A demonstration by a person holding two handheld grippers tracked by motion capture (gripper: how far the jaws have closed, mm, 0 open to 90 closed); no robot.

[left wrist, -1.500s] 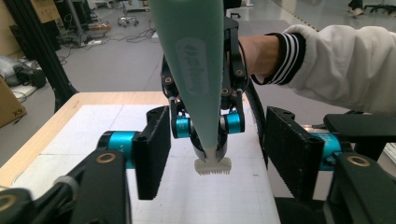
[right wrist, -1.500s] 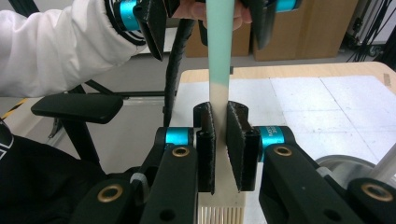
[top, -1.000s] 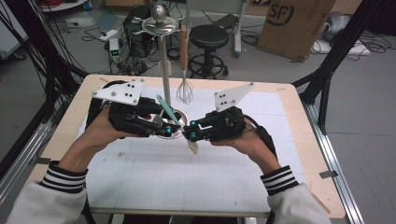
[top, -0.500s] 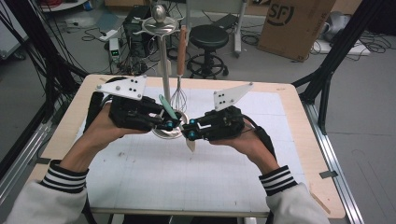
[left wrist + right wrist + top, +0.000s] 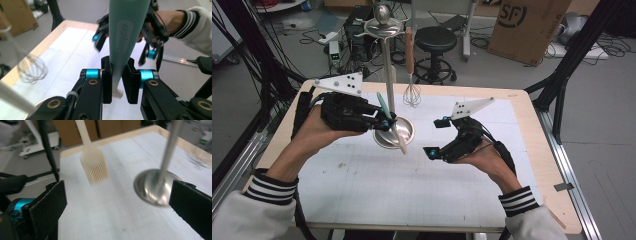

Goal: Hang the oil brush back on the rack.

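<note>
i hold the basting brush (image 5: 388, 116) in my left gripper (image 5: 384, 122), jaws clamped on the narrow neck where the teal handle meets the pale stem, because that is the firmest place to carry it while i work at the utensil stand (image 5: 388, 75). in the left gripper view the teal handle (image 5: 125, 32) runs up and away from the pads, so the grip sits low on the tool. the brush hangs in the air just beside the stand's pole, over its steel base (image 5: 397, 132), not lying on the table (image 5: 422, 200). its long axis is steeply tilted: handle end up toward the stand's hooks, pale bristle end (image 5: 96, 171) down and toward me. my right gripper (image 5: 438, 137) has just been opening; its jaws stand wide with nothing between them, off to the right of the base, leaving the brush to the left alone. a whisk (image 5: 411, 90) hangs from a hook behind, which i judge is where the brush handle is meant to go.
</note>
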